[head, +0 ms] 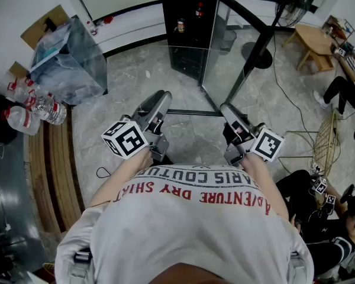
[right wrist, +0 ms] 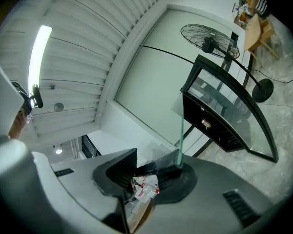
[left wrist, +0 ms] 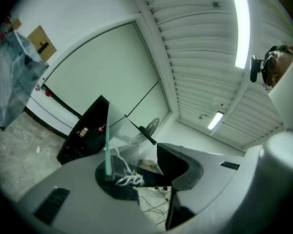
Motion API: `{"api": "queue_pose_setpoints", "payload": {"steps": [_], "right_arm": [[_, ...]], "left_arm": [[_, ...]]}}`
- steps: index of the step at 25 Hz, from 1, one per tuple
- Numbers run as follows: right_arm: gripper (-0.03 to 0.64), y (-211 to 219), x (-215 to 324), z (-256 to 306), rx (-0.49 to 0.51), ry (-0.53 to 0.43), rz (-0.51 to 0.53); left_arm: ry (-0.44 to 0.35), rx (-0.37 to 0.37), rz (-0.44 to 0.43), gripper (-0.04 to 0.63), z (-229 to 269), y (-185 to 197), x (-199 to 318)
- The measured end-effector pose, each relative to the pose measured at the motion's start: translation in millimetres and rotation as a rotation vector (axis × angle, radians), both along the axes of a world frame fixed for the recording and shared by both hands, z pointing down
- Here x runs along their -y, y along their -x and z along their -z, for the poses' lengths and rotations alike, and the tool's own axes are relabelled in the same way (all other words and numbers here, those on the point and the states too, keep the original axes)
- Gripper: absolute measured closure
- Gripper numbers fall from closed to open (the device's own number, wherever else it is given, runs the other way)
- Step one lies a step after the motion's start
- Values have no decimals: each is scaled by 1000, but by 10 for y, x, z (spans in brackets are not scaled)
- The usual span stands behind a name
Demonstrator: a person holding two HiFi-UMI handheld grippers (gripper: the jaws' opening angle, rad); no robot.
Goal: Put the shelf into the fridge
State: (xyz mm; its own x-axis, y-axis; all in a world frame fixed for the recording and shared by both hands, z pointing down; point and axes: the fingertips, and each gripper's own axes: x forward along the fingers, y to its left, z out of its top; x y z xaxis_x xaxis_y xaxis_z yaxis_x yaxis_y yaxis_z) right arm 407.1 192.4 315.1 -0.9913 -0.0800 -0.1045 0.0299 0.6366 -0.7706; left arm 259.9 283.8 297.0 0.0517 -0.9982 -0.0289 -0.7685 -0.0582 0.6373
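Observation:
I hold a clear glass shelf (head: pixel 192 96) level between both grippers, in front of a black fridge (head: pixel 186 16) whose glass door (head: pixel 251 25) stands open to the right. My left gripper (head: pixel 164 97) is shut on the shelf's left edge and my right gripper (head: pixel 226 109) on its right edge. The left gripper view has the pane's greenish edge (left wrist: pixel 108 145) rising from the left gripper (left wrist: pixel 141 165), with the fridge (left wrist: pixel 83 130) beyond. In the right gripper view the shelf edge (right wrist: pixel 179 140) stands in the right gripper (right wrist: pixel 151 172), facing the fridge (right wrist: pixel 215 121).
Water bottles (head: pixel 32 108) and a clear plastic bag (head: pixel 68 55) lie at the left beside a wooden bench (head: pixel 53 164). A standing fan's base (head: pixel 257 52), a wooden stool (head: pixel 316 43), a wire rack (head: pixel 326 141) and a seated person (head: pixel 337 223) are at the right.

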Motion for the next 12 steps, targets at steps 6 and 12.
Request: {"api": "queue_pose_setpoints", "payload": {"steps": [6,12], "right_arm": [[509,31,71,-22,3,2,3],[509,89,151,-29,3,-1,-2]], "left_arm": [[6,-4,2,466,-32,28,72],[9,-4,-2,466,-38,91,158]]}}
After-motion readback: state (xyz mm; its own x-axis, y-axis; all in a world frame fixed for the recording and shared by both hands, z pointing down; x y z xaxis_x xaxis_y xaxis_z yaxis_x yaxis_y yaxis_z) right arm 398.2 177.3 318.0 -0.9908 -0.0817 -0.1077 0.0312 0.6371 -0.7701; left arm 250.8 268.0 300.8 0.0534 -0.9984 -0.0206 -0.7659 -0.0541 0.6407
